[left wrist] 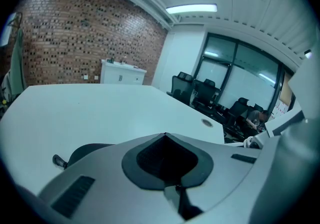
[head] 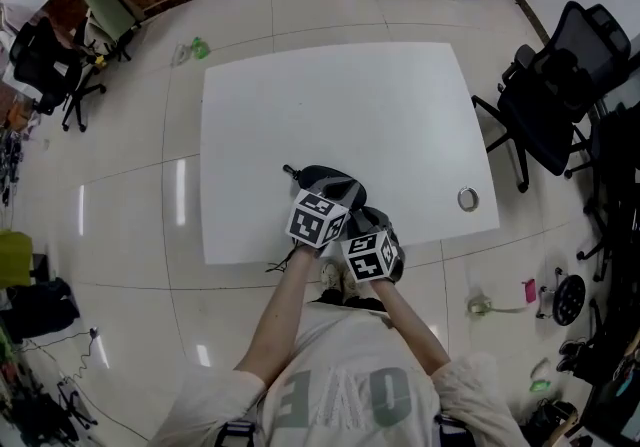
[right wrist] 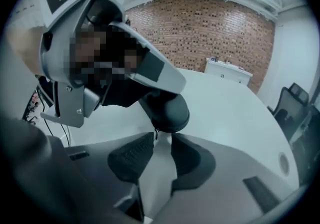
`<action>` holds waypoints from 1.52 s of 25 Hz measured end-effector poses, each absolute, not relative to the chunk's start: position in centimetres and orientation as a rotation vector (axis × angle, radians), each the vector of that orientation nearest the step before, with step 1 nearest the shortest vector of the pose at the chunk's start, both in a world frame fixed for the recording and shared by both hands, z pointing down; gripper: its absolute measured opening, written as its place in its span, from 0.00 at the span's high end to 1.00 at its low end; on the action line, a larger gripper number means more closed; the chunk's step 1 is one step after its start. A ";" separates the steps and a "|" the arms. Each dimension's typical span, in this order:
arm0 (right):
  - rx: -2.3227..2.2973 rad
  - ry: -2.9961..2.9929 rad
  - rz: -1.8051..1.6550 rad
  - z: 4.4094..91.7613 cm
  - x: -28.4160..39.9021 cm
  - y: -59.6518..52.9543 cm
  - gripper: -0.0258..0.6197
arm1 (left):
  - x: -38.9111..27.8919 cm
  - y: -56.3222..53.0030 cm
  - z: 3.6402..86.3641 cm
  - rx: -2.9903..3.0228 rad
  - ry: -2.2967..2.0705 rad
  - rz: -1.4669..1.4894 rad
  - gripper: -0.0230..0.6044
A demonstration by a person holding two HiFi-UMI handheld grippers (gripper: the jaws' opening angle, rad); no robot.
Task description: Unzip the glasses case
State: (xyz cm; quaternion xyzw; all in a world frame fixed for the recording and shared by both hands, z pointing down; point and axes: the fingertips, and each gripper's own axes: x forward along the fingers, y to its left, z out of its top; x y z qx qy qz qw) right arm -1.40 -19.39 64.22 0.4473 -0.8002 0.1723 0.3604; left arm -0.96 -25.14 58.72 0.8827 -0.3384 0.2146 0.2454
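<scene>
Glasses case (head: 325, 180), dark and rounded, lies on the white table (head: 350, 105) close to its near edge, right in front of both tongs. A short strap (head: 290, 172) sticks out of its left end.

From my seat the left tongs (left wrist: 165, 137) read as closed. Their two black pads meet at the tip, and the case shows as a dark hump just beside and below one jaw. I cannot tell whether they nip any part of it.

The right tongs (right wrist: 161, 143) stand open, with a clear gap between the ribbed pads (right wrist: 131, 157). The end of the case sits just past their tips. Its small zip pull (right wrist: 155, 134) hangs at the mouth of that gap, beside the tip of one pad, and neither pad presses on it. In that same view the left tongs come in from above and reach the case.

Farther right on the table lies a roll of tape (head: 468, 199), well apart from the case. A black office chair (head: 555, 85) stands off the table's right side.
</scene>
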 end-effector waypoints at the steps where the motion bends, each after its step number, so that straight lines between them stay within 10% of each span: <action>1: 1.170 -2.060 0.487 64.3 -1.5 -19.4 0.79 | -1.1 -25.1 58.7 2.407 -0.925 0.576 0.96; 11: 1.200 -2.060 0.666 64.8 -2.2 -19.0 0.96 | -1.2 -24.7 58.9 2.424 -0.909 0.553 0.96; 38: 0.682 -2.218 0.195 63.6 -4.1 -14.0 0.96 | -4.7 -21.8 57.3 2.423 -1.031 0.595 0.96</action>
